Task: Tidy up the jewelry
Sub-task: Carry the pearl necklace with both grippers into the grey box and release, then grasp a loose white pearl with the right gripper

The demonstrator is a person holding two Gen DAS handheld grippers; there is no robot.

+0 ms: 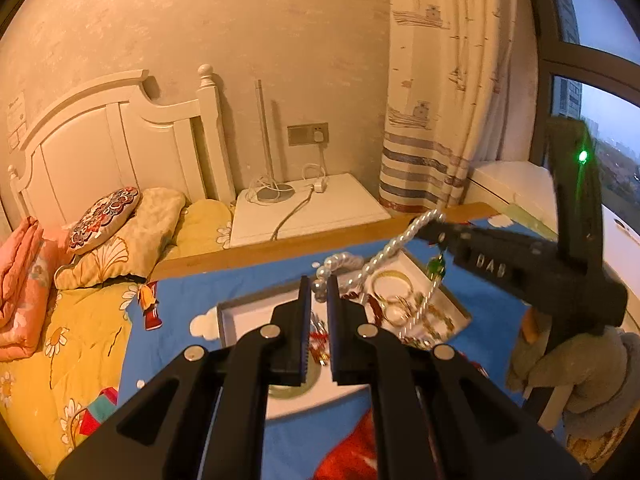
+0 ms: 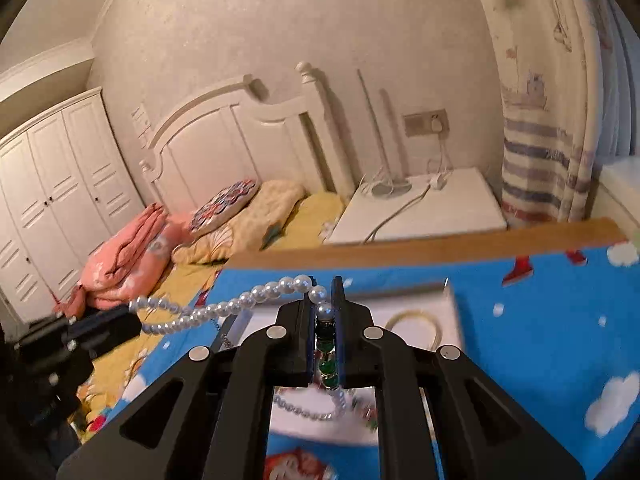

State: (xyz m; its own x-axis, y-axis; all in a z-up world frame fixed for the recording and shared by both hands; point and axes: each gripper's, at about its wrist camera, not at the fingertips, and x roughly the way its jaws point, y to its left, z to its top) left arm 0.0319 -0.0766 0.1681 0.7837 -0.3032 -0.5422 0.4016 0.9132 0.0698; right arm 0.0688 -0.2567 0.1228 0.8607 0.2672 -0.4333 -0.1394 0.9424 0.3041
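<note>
A white pearl necklace [image 1: 394, 246] [image 2: 240, 300] hangs stretched between both grippers, above a blue cartoon tablecloth [image 1: 180, 300]. My left gripper [image 1: 319, 286] is shut on one end of the strand. It also shows at the left of the right wrist view [image 2: 132, 316]. My right gripper [image 2: 325, 292] [image 1: 424, 230] is shut on the other end, and a string of green beads [image 2: 326, 364] [image 1: 437, 268] dangles from it too. Below lies a white tray [image 1: 248, 308] [image 2: 448, 308] holding a gold bangle [image 1: 390, 280] [image 2: 412, 320] and several tangled pieces.
The table's wooden far edge [image 1: 280, 248] borders a bed with a yellow quilt [image 1: 80, 320]. Behind it stand a white nightstand [image 1: 340, 208] with cables and a striped curtain [image 1: 432, 140]. A grey-gloved hand [image 1: 580, 380] holds the right gripper. A second pearl strand [image 2: 312, 412] lies on a white surface.
</note>
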